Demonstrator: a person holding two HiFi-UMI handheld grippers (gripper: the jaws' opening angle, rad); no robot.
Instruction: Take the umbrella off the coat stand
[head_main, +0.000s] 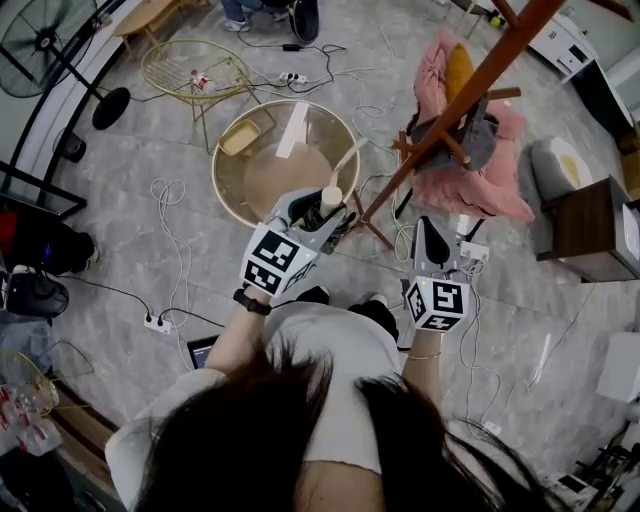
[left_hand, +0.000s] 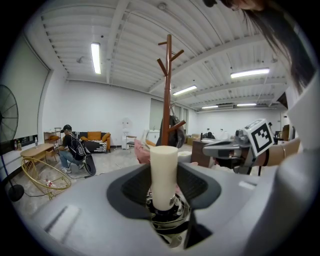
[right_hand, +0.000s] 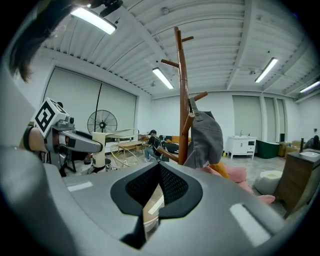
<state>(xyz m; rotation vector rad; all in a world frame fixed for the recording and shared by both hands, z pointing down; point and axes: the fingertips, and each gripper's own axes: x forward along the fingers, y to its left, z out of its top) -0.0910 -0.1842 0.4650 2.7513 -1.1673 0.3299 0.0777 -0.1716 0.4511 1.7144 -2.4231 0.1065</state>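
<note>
Left gripper fingers clamped on umbrella handle; right gripper fingers together, empty. Risk: smooth handle slips, umbrella clips coat stand.

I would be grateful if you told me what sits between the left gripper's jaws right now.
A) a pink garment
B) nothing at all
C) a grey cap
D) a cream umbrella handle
D: in the left gripper view the left gripper is closed on the cream umbrella handle, which stands upright between its jaws, with the coat stand further back and apart from it.
</note>
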